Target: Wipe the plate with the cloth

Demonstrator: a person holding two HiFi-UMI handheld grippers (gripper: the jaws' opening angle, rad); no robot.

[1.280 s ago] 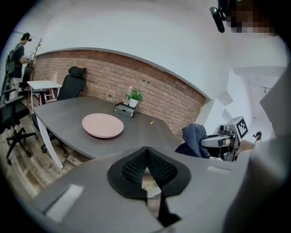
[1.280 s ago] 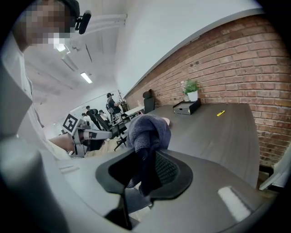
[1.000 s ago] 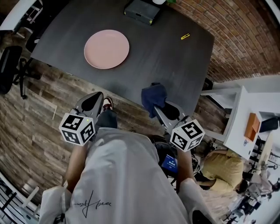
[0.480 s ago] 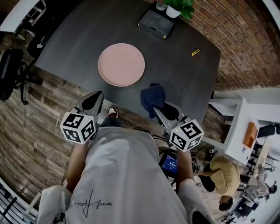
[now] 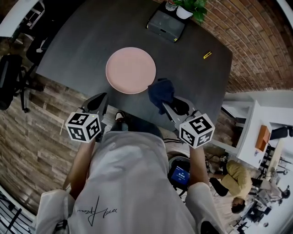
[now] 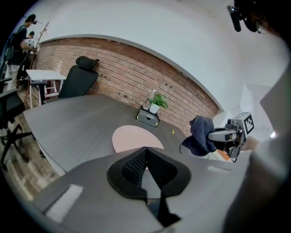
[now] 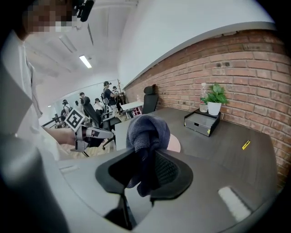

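Head view: rnd plate (image 5: pixel 130 70), bunched cloth (image 5: pixel 161 91)

right gripper view: plate (image 7: pixel 174 144) mostly hidden behind cloth (image 7: pixel 146 131) | head view: plant (image 5: pixel 193 5) at twelve o'clock cut by top edge | yellow bit (image 5: pixel 207 55) at two o'clock from plate, too small to tell

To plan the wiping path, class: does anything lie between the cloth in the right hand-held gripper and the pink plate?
Nothing visible does. The cloth, clamped in the right hand-held gripper, hangs at the rim of the plate.
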